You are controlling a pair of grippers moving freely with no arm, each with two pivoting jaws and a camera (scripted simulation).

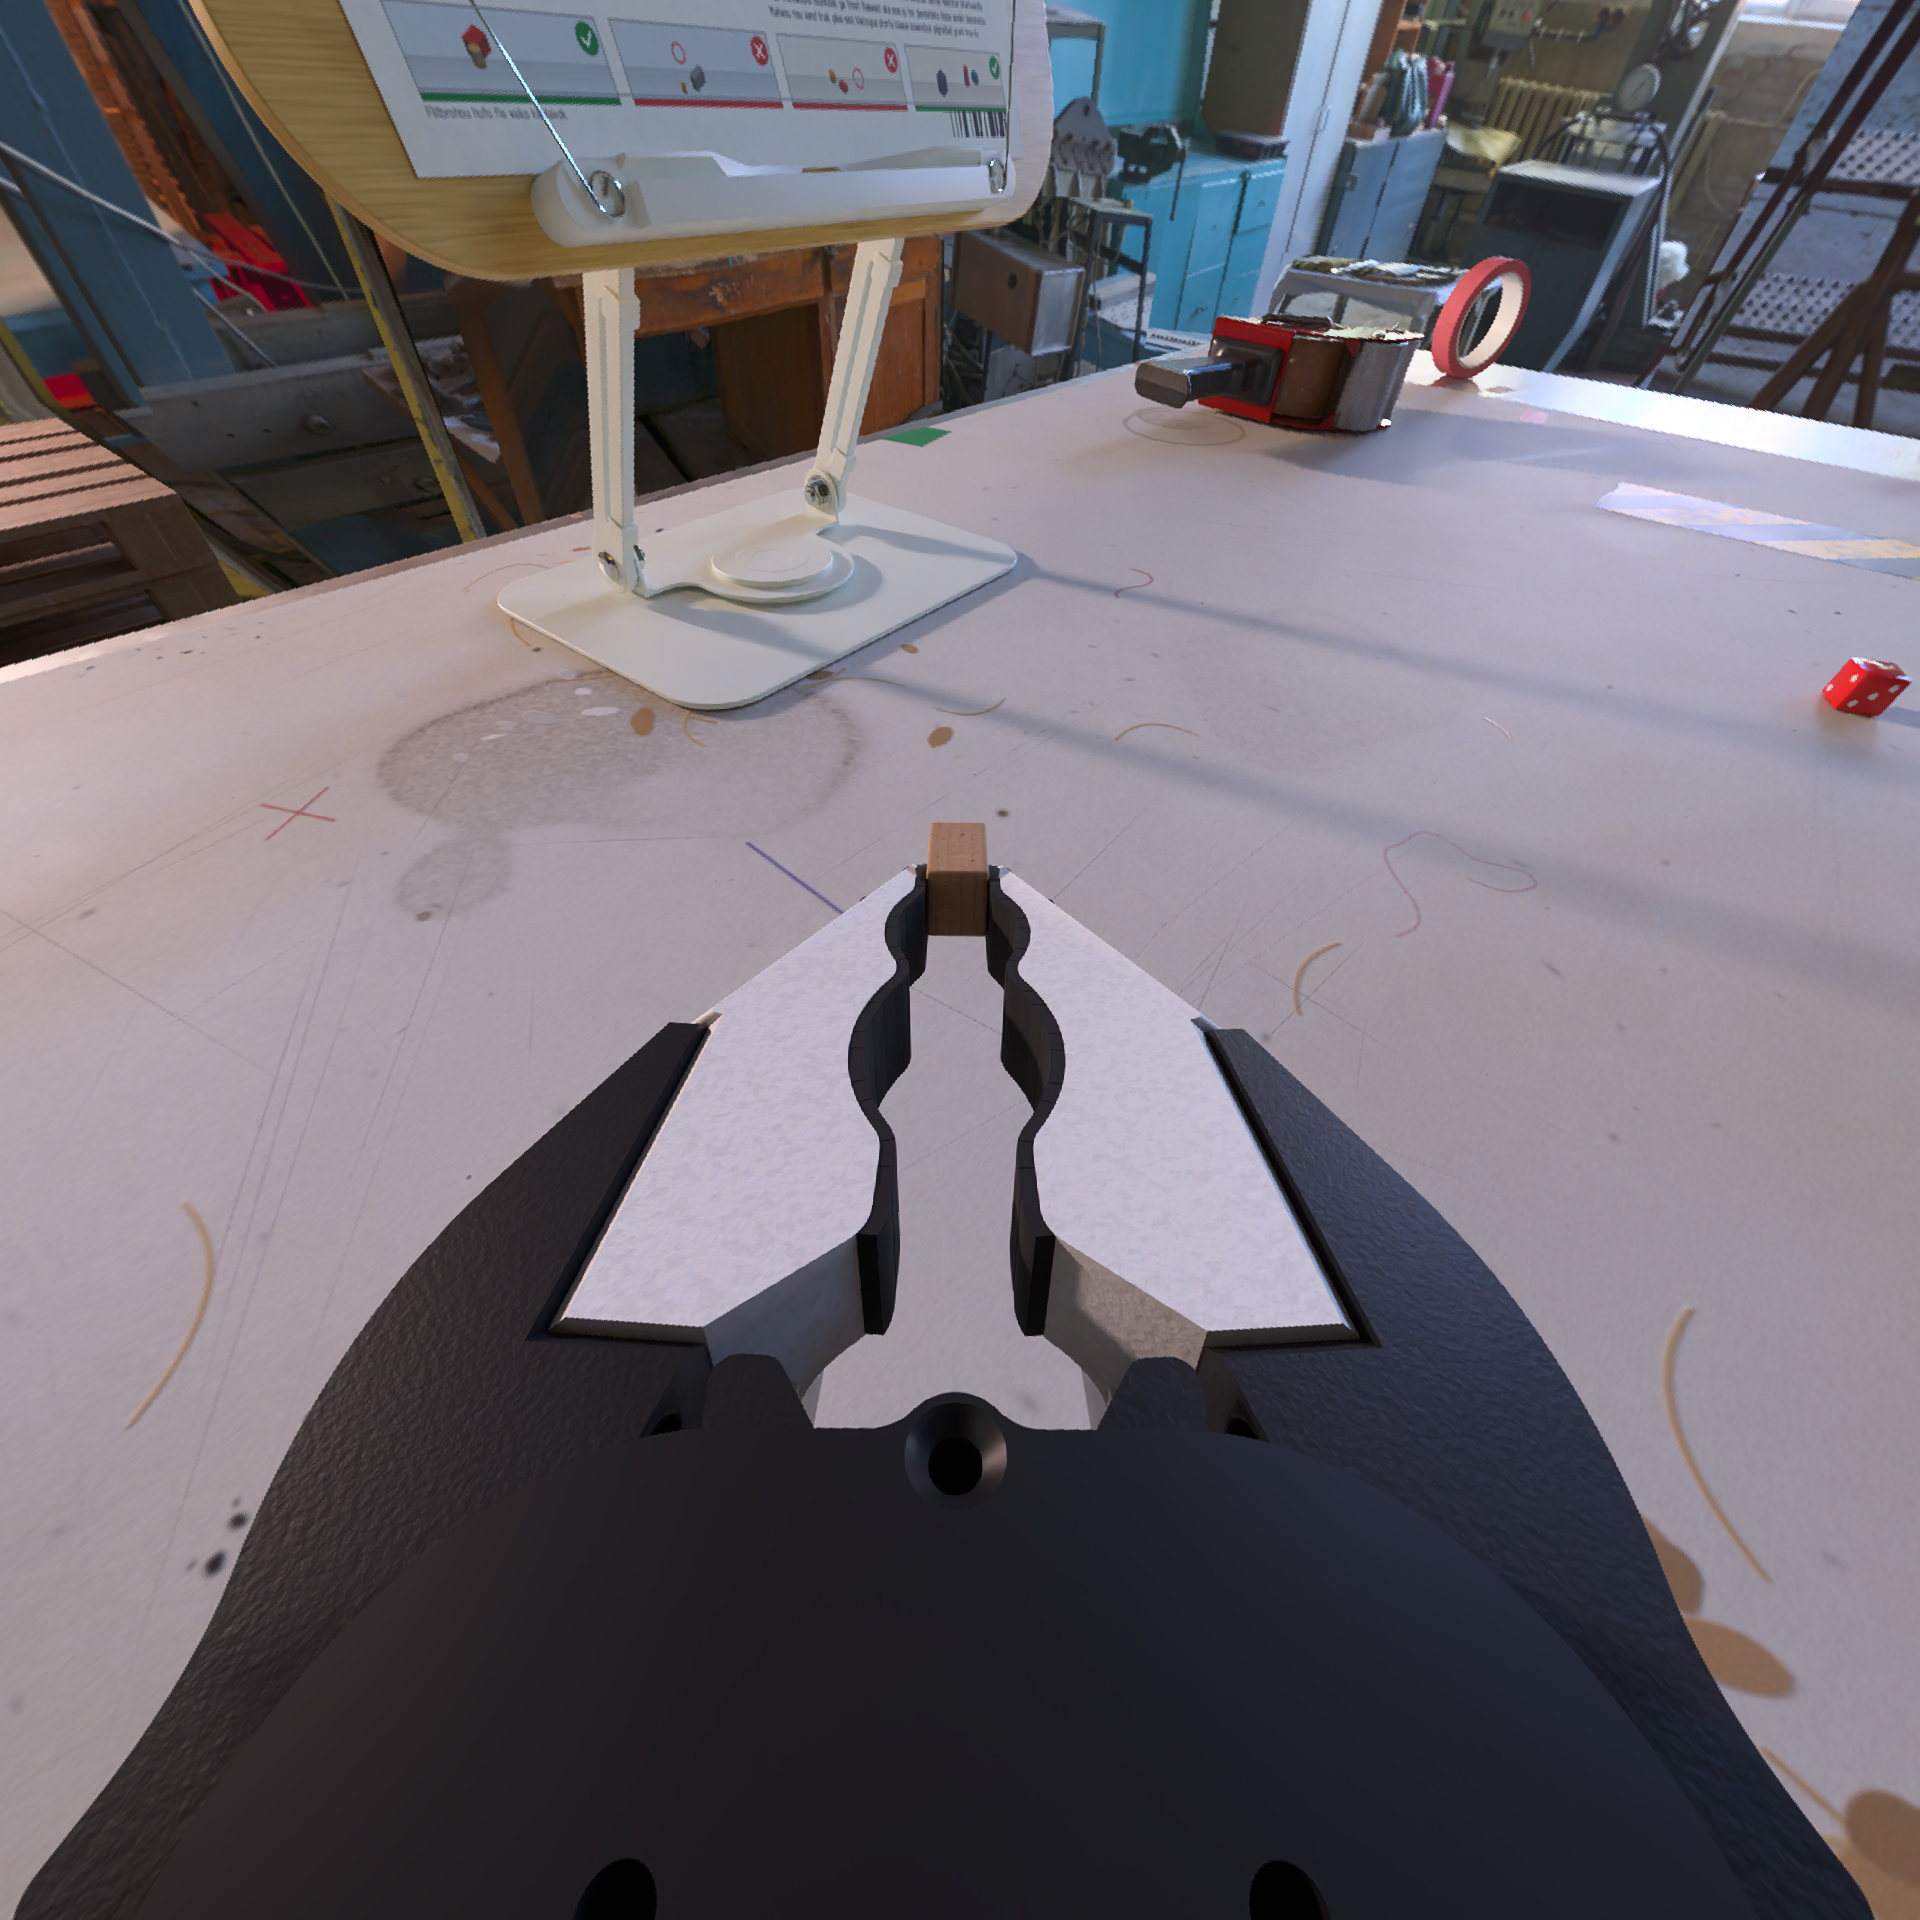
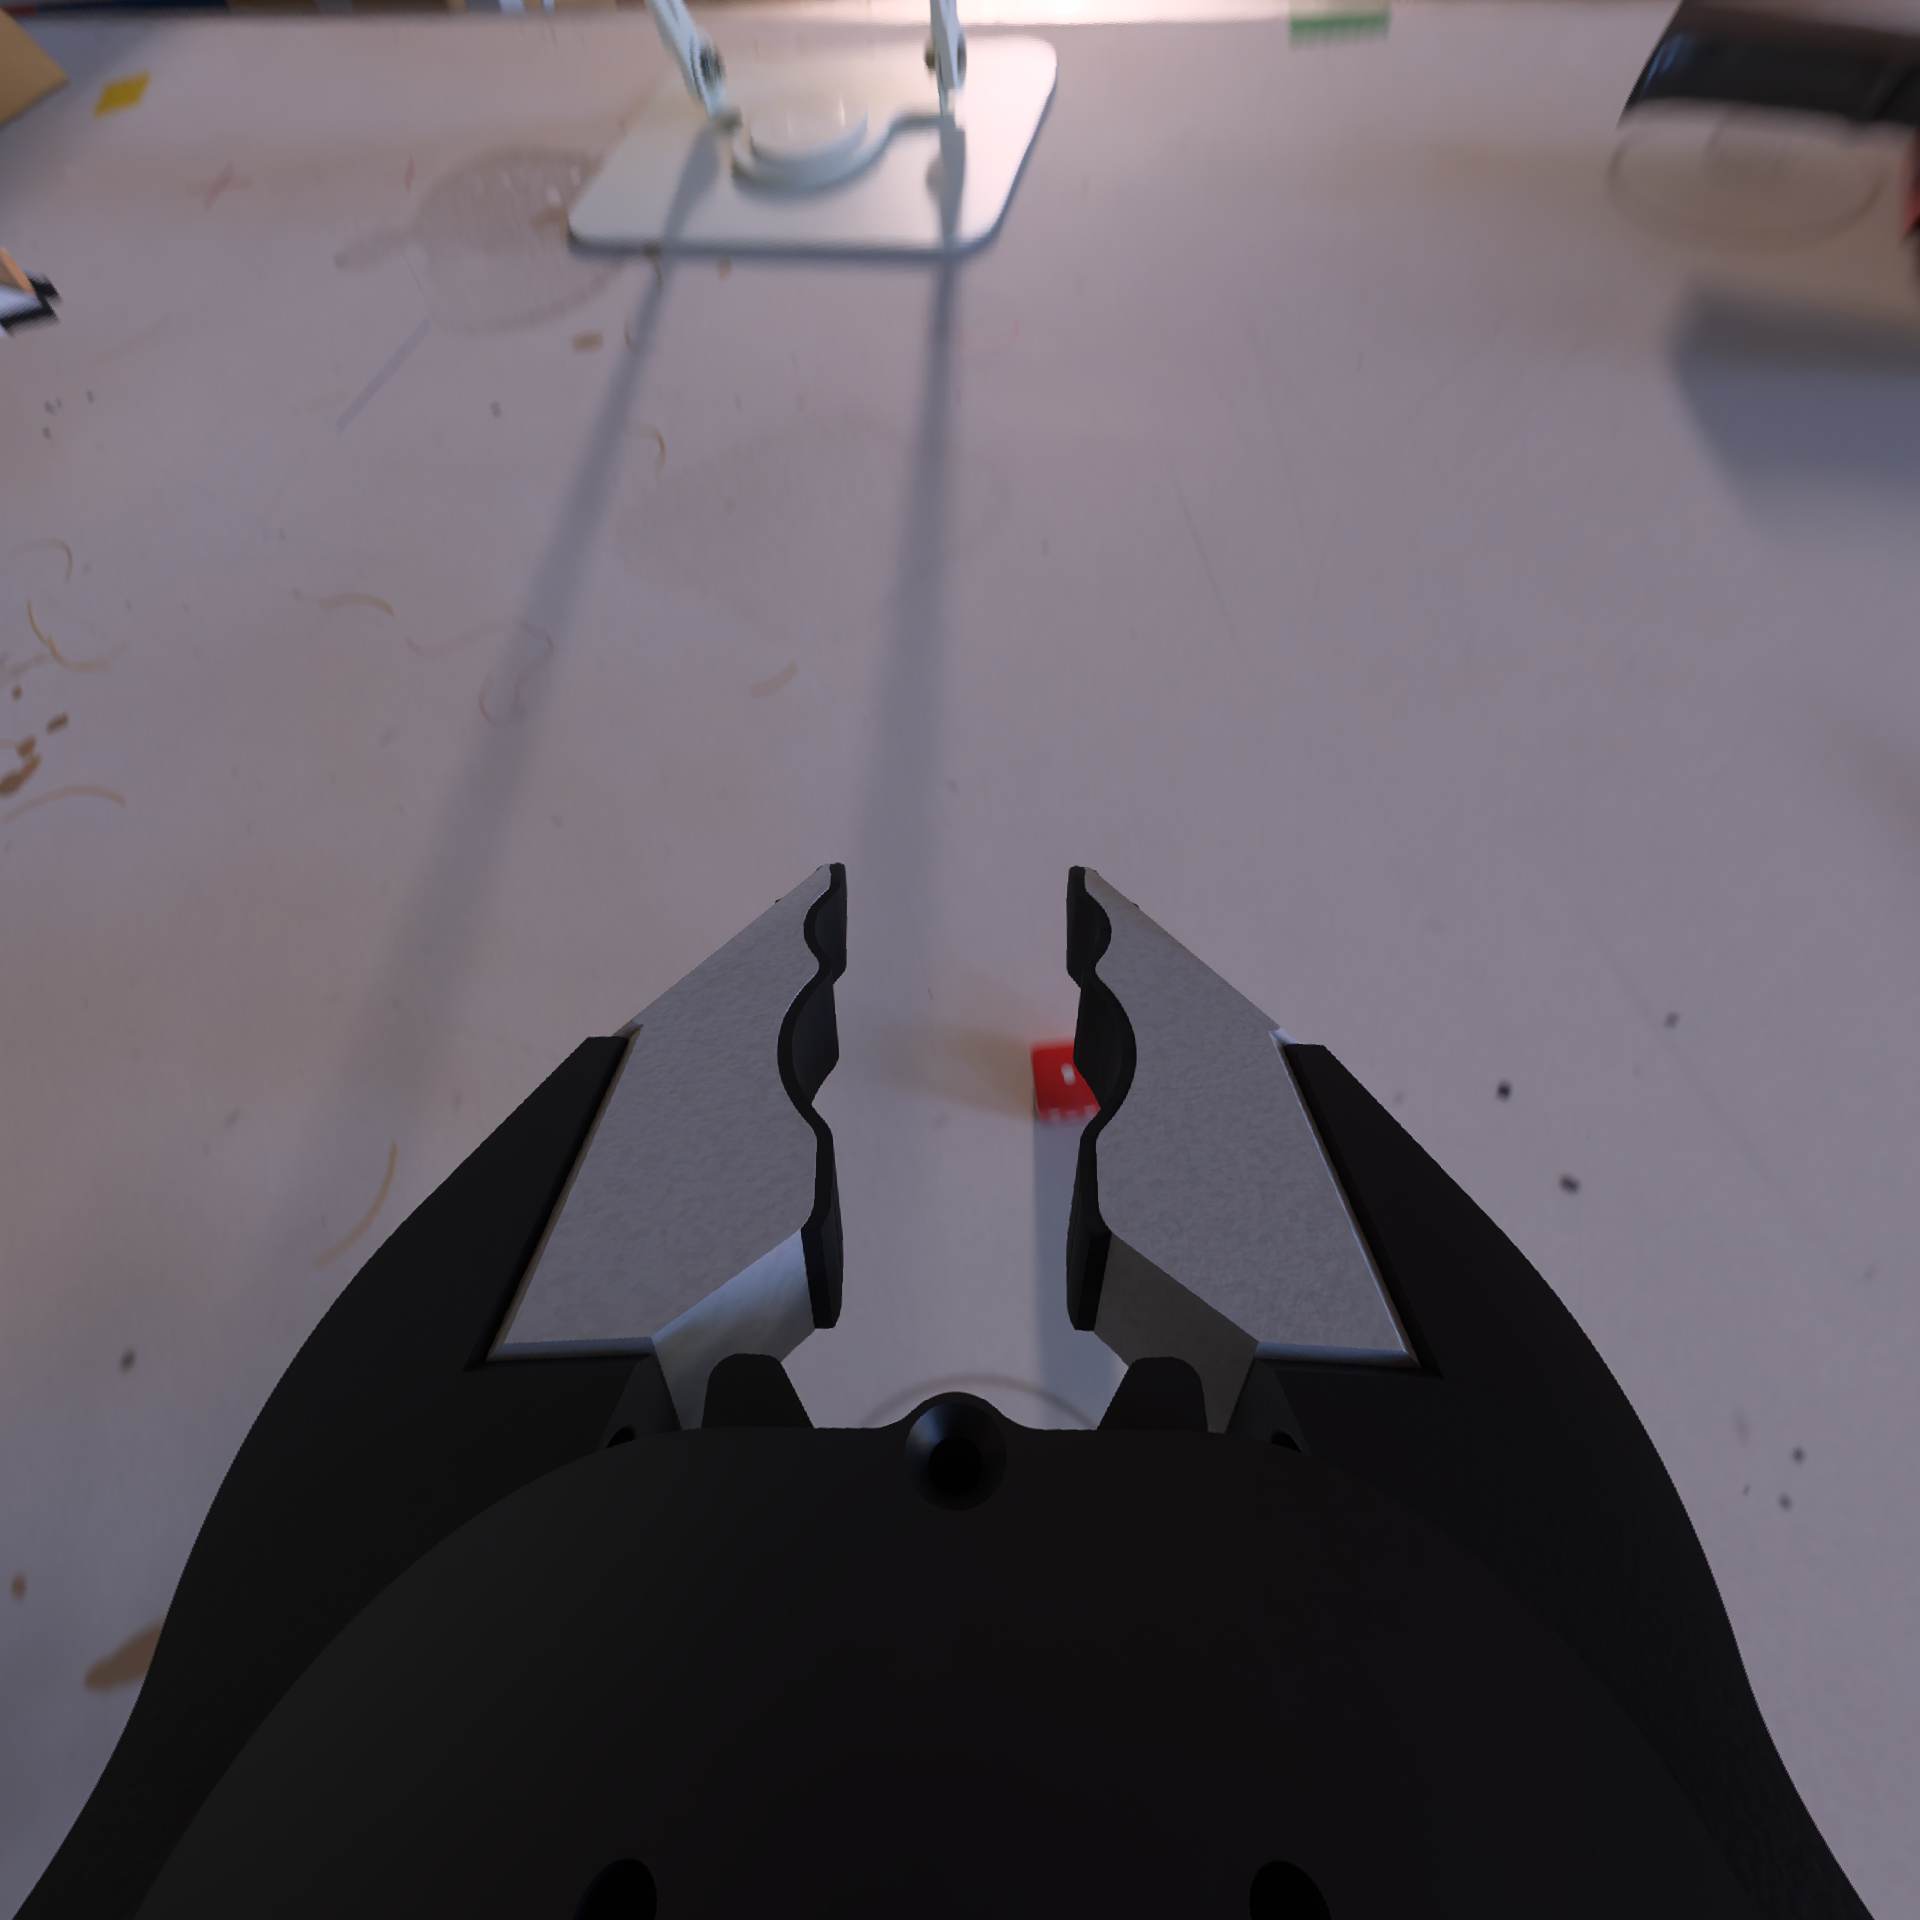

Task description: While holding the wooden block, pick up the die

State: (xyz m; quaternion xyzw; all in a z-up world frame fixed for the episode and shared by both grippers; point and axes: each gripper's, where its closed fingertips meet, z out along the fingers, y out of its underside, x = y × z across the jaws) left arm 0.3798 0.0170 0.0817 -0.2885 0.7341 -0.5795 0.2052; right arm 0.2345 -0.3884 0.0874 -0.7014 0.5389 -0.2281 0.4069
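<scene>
My left gripper (image 1: pixel 957 883) is shut on a small wooden block (image 1: pixel 956 878), held at the fingertips above the table. The red die (image 1: pixel 1865 687) lies on the table far to the right in the left wrist view. In the right wrist view the die (image 2: pixel 1058 1081) shows below, on the table, partly hidden behind the right finger's inner edge. My right gripper (image 2: pixel 956 883) is open and empty, above the die, with the die toward its right finger (image 2: pixel 1174 1091).
A white stand (image 1: pixel 758 603) holding a wooden board with a printed sheet (image 1: pixel 675 83) stands at the back; its base also shows in the right wrist view (image 2: pixel 821 156). A red and grey device (image 1: pixel 1299 379) and a red tape roll (image 1: pixel 1481 317) sit far right.
</scene>
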